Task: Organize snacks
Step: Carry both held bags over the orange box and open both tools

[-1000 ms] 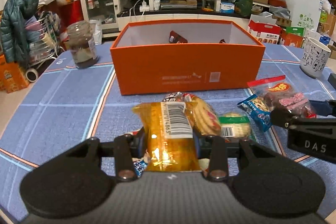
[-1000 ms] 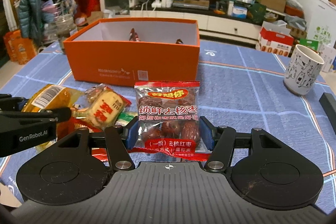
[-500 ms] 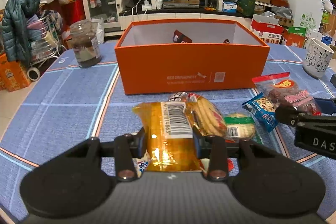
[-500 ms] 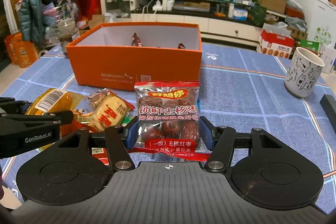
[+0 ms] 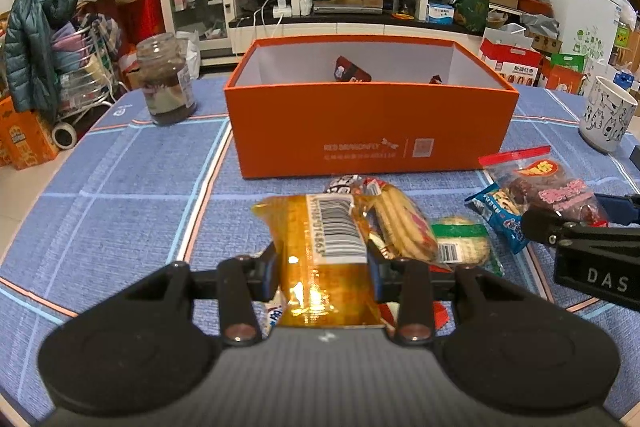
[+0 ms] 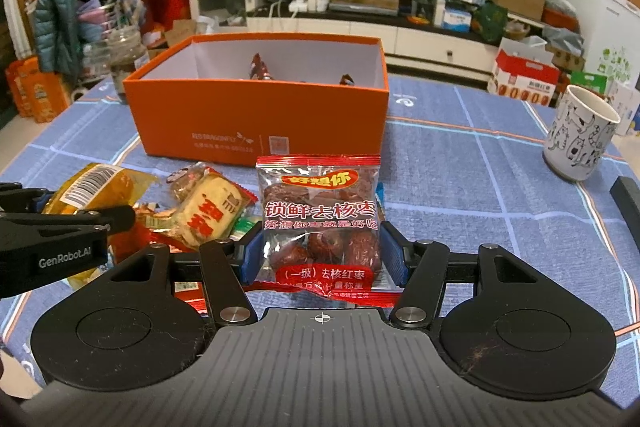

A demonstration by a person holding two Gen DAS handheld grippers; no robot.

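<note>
My left gripper [image 5: 323,269] is shut on a yellow snack packet [image 5: 320,251] with a barcode, held above the snack pile. In the right wrist view my right gripper [image 6: 319,254] is shut on a red-edged packet of dried dates [image 6: 318,219]. An open orange box [image 5: 372,131] stands behind the pile on the blue cloth, with a couple of dark wrapped snacks [image 5: 352,71] inside. Loose on the cloth lie a biscuit packet [image 5: 400,223], a green-labelled round snack [image 5: 460,239] and a blue packet [image 5: 500,215]. From the left wrist view, the right gripper's fingers [image 5: 560,227] and date packet [image 5: 556,191] show at the right.
A glass jar [image 5: 166,79] stands left of the box. A white patterned mug [image 6: 580,139] sits at the right of the table. A dark object [image 6: 628,199] lies at the right table edge. Cluttered shelves, a TV stand and boxes fill the room behind.
</note>
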